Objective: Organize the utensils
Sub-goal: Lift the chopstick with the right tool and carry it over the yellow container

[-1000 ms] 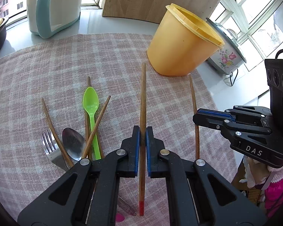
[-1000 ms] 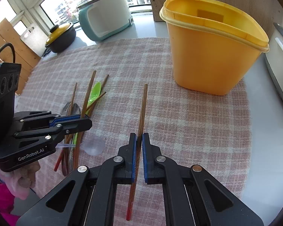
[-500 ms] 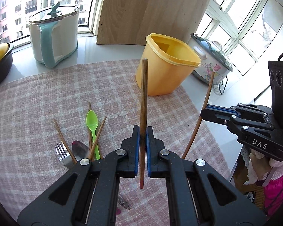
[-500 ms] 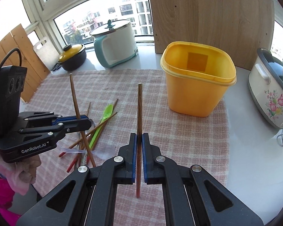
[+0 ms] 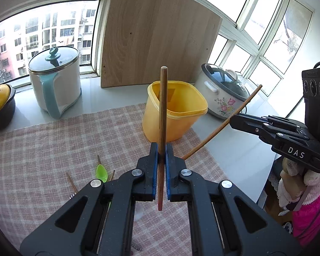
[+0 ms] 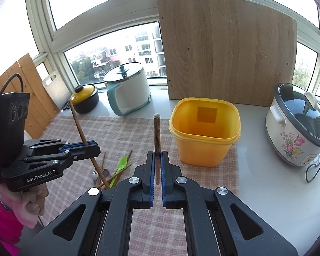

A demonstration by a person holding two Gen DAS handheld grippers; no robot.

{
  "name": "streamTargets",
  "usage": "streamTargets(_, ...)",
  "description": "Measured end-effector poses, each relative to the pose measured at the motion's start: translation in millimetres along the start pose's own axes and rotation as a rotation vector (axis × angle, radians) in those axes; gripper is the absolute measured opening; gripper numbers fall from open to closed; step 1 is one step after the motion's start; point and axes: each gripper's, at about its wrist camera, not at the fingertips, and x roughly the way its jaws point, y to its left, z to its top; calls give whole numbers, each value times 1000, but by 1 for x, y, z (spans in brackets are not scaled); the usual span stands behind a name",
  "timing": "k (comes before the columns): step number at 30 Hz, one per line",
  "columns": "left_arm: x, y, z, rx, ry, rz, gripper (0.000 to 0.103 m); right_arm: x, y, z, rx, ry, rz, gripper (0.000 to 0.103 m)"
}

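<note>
Left wrist view, read from left to right: the utensil pile (image 5: 100,173) of green spoon, fork and chopsticks is seen low on the checked cloth (image 5: 53,140), where a second ago it filled the near ground. The left gripper (image 5: 161,166) is clenched on a wooden chopstick (image 5: 162,111), now raised clear of the cloth with its top end crossing the yellow bin (image 5: 177,117). Further right, the right gripper (image 5: 234,120) is clamped on a second chopstick (image 5: 219,128), tilted and lifted beside the bin.

In the right wrist view that chopstick (image 6: 157,136) is held nearly upright between closed jaws, left of the bin's open mouth (image 6: 204,119).

Both sticks have been lifted off the table since the earlier frames, so the pick-up is judged complete; carrying over the bin and dropping in are judged to remain
</note>
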Motion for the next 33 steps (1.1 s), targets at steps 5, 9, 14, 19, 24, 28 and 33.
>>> streamTargets(5,-6,-11,24,13,-46,-12,4,-15,-8,16,5,-59,-18,4)
streamTargets(9,-5,-16,48,17,-80,-12,4,-25,-14,28,11,-100,-42,4)
streamTargets(14,1,-20,78,-8,-116,-15,4,-32,-22,45,19,-143,-62,4)
streamTargets(19,9,-29,106,0,-149,1,4,-39,-35,64,39,-178,-79,4)
streamTargets(24,26,-33,129,-6,-159,10,4,-38,-47,80,33,-198,-123,4)
streamTargets(28,46,-31,144,-22,-150,18,4,-30,-59,87,38,-199,-157,4)
streamTargets(33,68,-22,154,-69,-155,41,4,-12,-76,87,69,-166,-161,3)
